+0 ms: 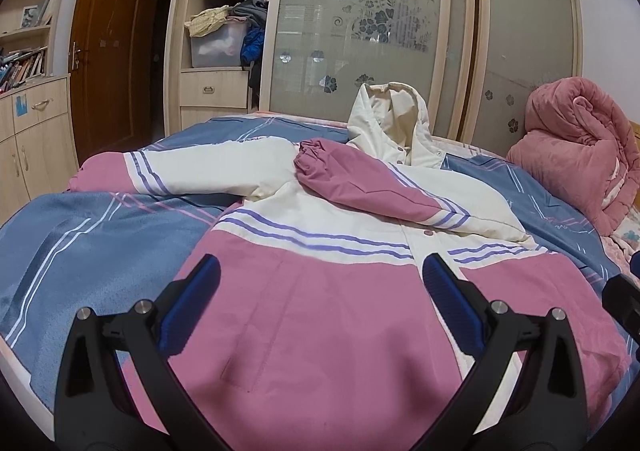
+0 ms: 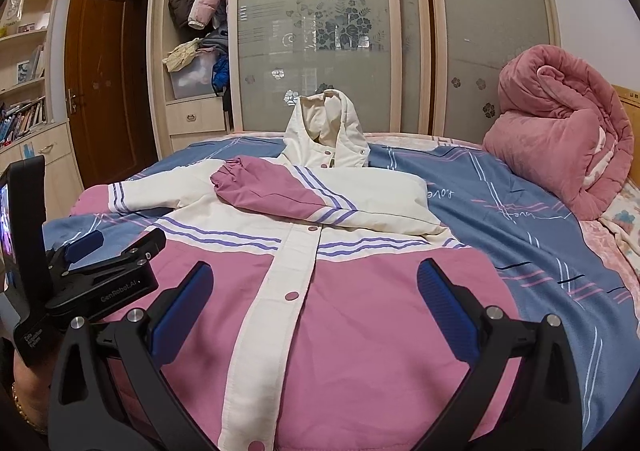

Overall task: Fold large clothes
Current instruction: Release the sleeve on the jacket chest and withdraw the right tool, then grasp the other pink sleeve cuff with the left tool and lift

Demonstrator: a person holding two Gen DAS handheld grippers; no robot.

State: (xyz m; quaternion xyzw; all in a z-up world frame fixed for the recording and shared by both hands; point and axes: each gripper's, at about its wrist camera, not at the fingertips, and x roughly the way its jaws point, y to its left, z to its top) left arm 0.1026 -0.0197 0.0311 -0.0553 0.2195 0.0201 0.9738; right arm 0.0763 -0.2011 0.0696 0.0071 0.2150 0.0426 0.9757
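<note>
A bedroom, and the bed (image 2: 520,235) in its blue striped cover is carrying the jacket (image 2: 360,331): pink below, cream above, purple stripes, lying front-up with its snaps closed. One pink-cuffed sleeve (image 2: 272,191) is lying folded across the chest, the cream hood (image 2: 324,131) standing up behind it. A rolled pink quilt (image 2: 560,147) is sitting beside the jacket. The left hand-held gripper (image 1: 320,283) and right hand-held gripper (image 2: 314,291) are hovering over the hem, both spread wide, holding nothing.

Soft, even indoor light fills both views, with only faint shadows. The frosted wardrobe doors (image 1: 360,35) carry pale reflections. Fisheye distortion bows the straight lines, and dark vignetting fills the frame corners. Focus stays mostly sharp throughout.
</note>
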